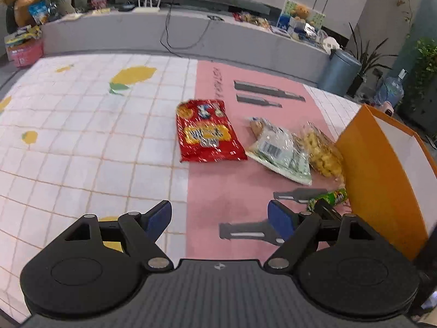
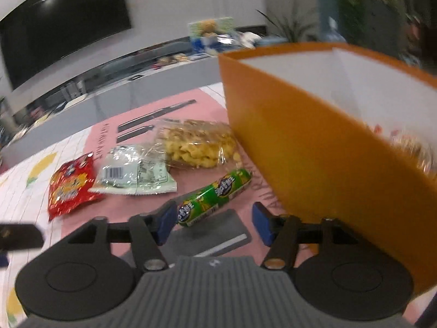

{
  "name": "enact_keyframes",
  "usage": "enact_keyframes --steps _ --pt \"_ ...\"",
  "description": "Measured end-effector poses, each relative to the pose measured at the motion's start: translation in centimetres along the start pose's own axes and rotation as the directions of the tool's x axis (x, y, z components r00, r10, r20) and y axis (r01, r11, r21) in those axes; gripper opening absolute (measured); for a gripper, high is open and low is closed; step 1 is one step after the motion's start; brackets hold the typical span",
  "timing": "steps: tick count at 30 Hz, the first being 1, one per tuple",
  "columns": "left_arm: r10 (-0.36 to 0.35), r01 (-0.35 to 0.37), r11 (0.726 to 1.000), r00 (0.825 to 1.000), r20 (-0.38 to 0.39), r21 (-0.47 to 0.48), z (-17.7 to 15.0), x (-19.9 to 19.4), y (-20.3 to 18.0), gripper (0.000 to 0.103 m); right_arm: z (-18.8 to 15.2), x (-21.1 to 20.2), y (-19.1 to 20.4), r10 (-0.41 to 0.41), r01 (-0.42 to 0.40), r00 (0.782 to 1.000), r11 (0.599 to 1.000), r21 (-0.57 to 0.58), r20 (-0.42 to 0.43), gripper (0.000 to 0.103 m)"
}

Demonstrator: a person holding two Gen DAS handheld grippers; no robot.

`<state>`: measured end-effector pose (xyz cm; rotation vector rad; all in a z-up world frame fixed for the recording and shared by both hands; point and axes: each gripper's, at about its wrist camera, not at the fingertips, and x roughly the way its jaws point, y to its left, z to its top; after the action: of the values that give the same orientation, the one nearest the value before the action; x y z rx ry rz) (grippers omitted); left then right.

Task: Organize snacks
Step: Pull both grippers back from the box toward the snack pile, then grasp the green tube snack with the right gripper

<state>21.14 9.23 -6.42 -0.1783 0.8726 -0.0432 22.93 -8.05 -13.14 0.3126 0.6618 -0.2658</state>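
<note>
- Left hand-held gripper (image 1: 220,220): jaws spread wide, nothing btwn the pads, hovering over the pink strip of the table (image 1: 82,142).
- Right hand-held gripper (image 2: 214,222): jaws apart, nothing grasped. Near end of the green sausage stick (image 2: 215,196) lay just ahead of the gap, close to the left pad; contact w/ pad can't be told.
- Orange box (image 2: 314,147) stood just right of the right hand-held gripper, open top, white inside; a snack pack showed inside, blurred.
- Green sausage stick lay flat on the pink strip, angled toward the box's near wall.
- Beyond it, in a row L to R in right wrist view: red snack bag (image 1: 209,134), white-green packet (image 1: 281,150) barcode up, clear bag of yellow puffs (image 2: 199,143).
- Puffs bag sat nearest the box; white-green packet overlapped the red bag's edge.
</note>
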Motion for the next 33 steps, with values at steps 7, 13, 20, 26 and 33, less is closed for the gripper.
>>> enact_keyframes --steps 7,13,20,26,33 --pt "0.022 -0.022 1.0 1.0 0.012 0.011 0.2 -0.3 0.5 0.094 0.4 2.3 1.2 -0.083 0.085 0.996 0.993 0.079 -0.025 0.08" --pt "0.034 -0.035 0.999 0.999 0.028 0.034 0.3 -0.7 0.3 0.094 0.5 2.9 1.8 -0.118 0.117 0.993 0.993 0.025 0.004 0.057" --pt "0.031 -0.031 0.999 0.999 0.031 0.015 0.4 -1.0 0.5 0.094 0.1 2.4 1.2 -0.069 0.07 0.997 0.993 -0.1 0.018 0.041" --pt "0.023 -0.023 1.0 0.999 0.022 0.014 0.1 -1.1 0.2 0.094 -0.9 1.2 0.2 0.029 -0.028 1.0 0.978 -0.207 0.003 0.035" --pt "0.017 -0.018 0.999 1.0 0.024 0.028 -0.2 -1.4 -0.1 0.093 -2.4 -1.7 -0.6 0.182 -0.211 0.977 0.863 -0.46 -0.108 0.029"
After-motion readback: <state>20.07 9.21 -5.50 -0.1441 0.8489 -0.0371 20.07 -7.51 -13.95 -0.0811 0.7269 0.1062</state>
